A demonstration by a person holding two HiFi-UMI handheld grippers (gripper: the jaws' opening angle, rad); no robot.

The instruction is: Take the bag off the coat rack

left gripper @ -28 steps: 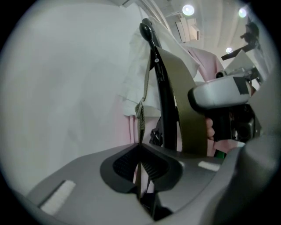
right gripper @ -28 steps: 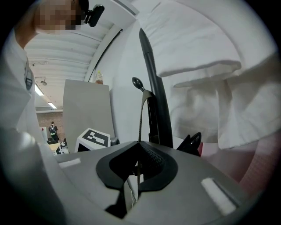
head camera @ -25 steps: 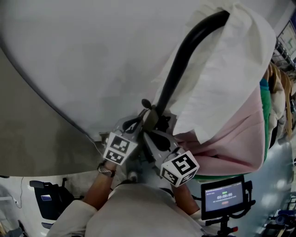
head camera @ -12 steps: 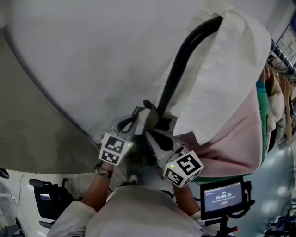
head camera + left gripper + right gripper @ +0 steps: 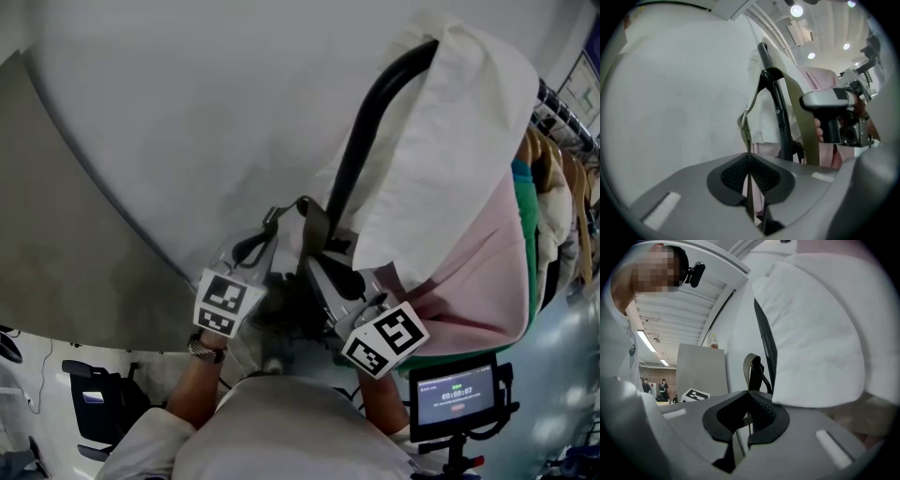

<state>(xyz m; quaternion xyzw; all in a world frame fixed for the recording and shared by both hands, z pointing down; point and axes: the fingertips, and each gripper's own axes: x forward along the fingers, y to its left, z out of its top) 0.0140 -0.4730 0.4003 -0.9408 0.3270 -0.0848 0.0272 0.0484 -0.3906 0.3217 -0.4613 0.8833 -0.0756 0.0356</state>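
Soft indoor light, fisheye-warped edges

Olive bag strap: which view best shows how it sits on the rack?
Left gripper view: the olive strap rises from the left gripper, crosses the black rack arm and drops beside it. Head view shows just a short loop; right gripper view shows only a loop end above its jaws.

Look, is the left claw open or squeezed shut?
Shut. The left claw is pinching the thin olive strap that runs up toward the black hook, with no gap showing.
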